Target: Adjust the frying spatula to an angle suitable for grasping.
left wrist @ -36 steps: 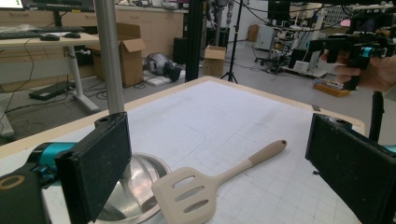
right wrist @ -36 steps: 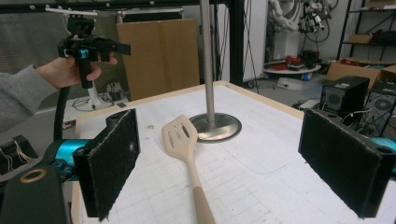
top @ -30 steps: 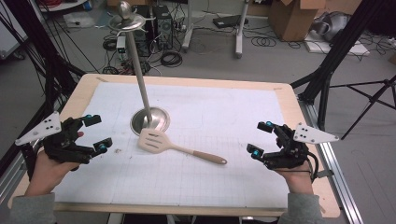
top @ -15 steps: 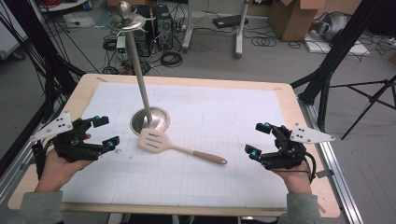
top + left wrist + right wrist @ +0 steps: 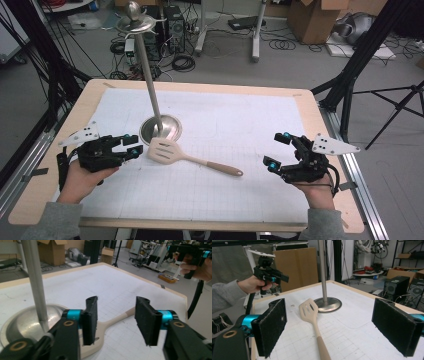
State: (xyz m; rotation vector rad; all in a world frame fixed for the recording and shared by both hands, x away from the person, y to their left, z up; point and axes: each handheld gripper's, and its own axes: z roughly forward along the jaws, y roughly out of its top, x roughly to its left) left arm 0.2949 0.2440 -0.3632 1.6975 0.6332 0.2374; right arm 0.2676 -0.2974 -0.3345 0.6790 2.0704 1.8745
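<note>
A beige slotted spatula (image 5: 192,159) lies flat on the white mat, head toward the left, handle pointing right. My left gripper (image 5: 133,144) is open just left of the spatula head, apart from it. In the left gripper view the spatula handle (image 5: 119,316) runs through the gap of the left gripper (image 5: 118,320), a little beyond the jaws. My right gripper (image 5: 276,149) is open to the right of the handle's end, holding nothing. Ahead of the right gripper (image 5: 334,327), the spatula (image 5: 312,312) lies with its handle toward me.
A metal stand with a round base (image 5: 160,129) and a tall pole (image 5: 148,75) rises just behind the spatula head. The wooden table edge (image 5: 320,125) frames the white gridded mat (image 5: 225,120). Cables, boxes and tripod legs lie on the floor beyond.
My left gripper has moved right across the mat, up to the spatula head. The right gripper has barely shifted. The spatula and stand have stayed put.
</note>
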